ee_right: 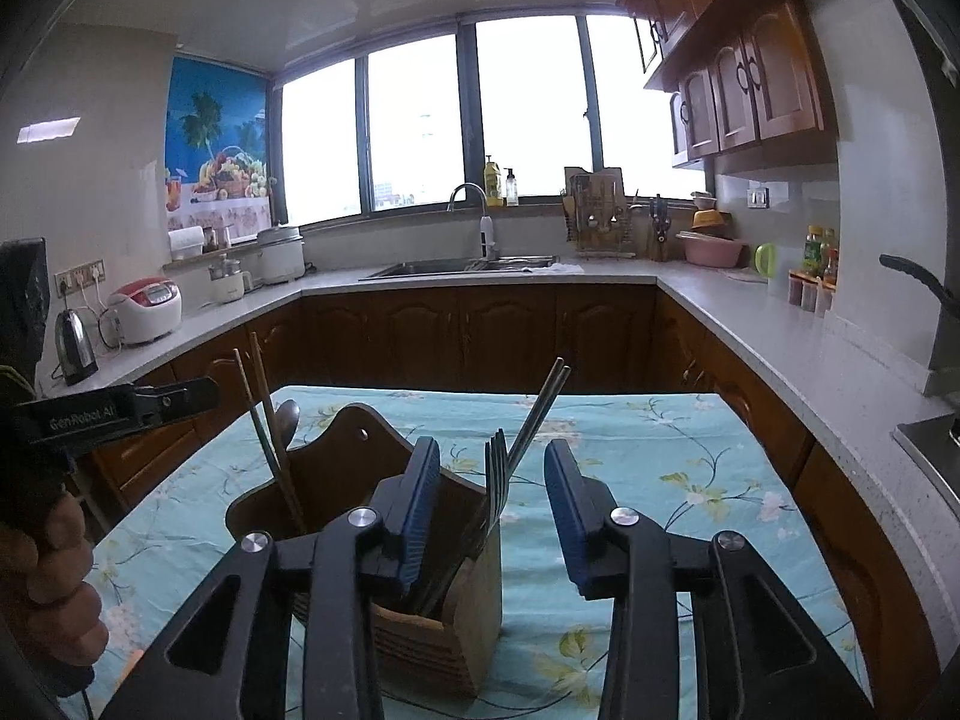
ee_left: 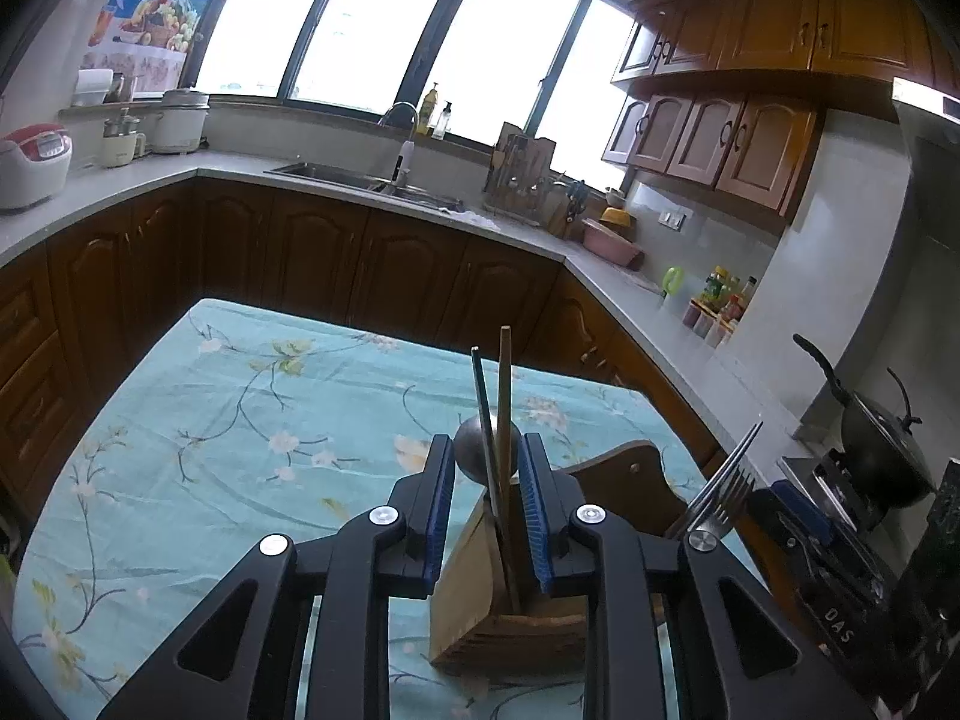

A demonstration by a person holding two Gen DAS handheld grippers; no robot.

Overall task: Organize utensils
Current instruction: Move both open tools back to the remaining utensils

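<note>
Fingers of left gripper parted, blue pads flanking a pair of chopsticks without pressing on them; sticks standing upright in left compartment of wooden utensil holder, beside a spoon with bowl upward. Fingers of right gripper spread wider, gripping nothing, poised over holder's right compartment, where forks and metal chopsticks stand tilted, the forks just beside the left pad and not pinched. Holder set on worktop draped in pale blue floral cloth, toward near edge, its curved wooden back panel facing far edge. Person's hand wrapped round left gripper's handle at left of right wrist view. Kitchen counter and sink beyond far edge.
</note>
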